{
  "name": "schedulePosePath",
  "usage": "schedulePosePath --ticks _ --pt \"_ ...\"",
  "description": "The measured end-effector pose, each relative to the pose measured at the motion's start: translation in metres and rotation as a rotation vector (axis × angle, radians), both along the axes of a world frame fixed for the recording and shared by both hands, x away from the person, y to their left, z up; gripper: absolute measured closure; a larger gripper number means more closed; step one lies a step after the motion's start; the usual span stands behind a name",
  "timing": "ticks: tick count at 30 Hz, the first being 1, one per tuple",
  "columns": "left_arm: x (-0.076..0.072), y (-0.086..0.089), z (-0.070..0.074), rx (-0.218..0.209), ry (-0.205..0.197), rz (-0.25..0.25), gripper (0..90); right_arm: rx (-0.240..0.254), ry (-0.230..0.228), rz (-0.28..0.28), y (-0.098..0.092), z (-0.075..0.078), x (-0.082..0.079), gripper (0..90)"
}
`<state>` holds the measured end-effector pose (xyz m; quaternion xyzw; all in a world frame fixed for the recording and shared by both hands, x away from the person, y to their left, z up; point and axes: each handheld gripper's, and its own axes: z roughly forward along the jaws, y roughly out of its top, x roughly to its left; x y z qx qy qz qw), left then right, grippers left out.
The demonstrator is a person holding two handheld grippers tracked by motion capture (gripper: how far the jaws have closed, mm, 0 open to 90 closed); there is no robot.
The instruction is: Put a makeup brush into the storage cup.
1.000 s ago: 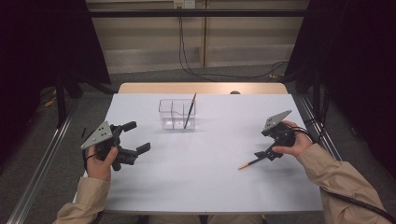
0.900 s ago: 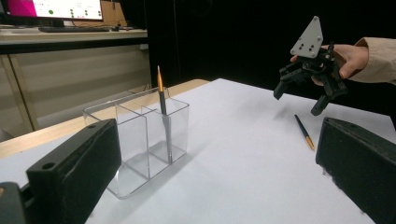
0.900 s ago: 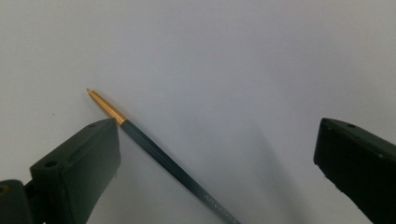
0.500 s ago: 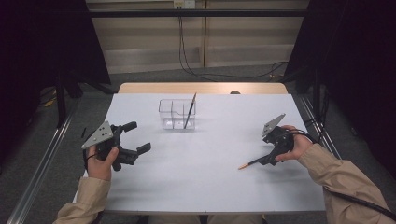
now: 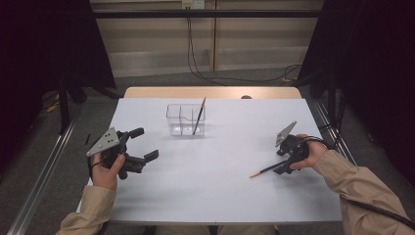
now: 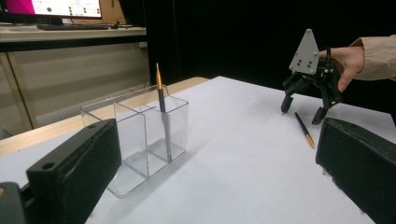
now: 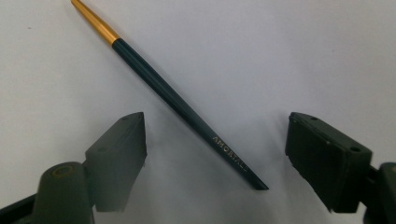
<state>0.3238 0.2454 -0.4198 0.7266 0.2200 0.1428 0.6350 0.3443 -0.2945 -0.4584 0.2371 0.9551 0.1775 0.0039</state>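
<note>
Pencil (image 7: 173,95) lies between right tongs (image 7: 215,158), closing.

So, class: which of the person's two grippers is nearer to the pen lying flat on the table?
Right. The right gripper straddles the lying pen, jaws closing without touching it. The left gripper waits open across the table.
</note>
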Motion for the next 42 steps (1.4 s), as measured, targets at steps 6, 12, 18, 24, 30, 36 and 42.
schedulePosePath --ticks 6,12,18,24,30,36,42 --pt "0.000 -0.001 -0.001 0.002 -0.001 0.000 0.0 -0.013 0.000 0.004 -0.002 0.001 0.001 31.0" --pt "0.001 -0.001 -0.001 0.001 0.000 0.001 0.1 -0.041 -0.012 0.021 -0.002 0.003 0.001 39.3" --pt "0.001 -0.001 -0.001 0.002 0.001 0.001 0.0 -0.046 -0.019 0.088 0.001 0.005 -0.003 55.2" --pt "0.000 -0.002 -0.001 0.007 -0.003 0.000 0.1 -0.073 -0.016 0.128 0.005 0.006 -0.003 60.6" --pt "0.001 -0.002 -0.001 0.009 -0.002 -0.003 0.1 -0.096 0.011 0.154 0.011 0.008 -0.004 74.3" --pt "0.001 -0.002 -0.001 0.011 -0.002 -0.001 0.1 -0.102 0.025 0.172 0.012 0.008 -0.003 84.8" --pt "0.001 -0.004 -0.002 0.015 0.000 -0.001 0.0 -0.113 0.031 0.163 0.014 0.009 -0.003 84.9"
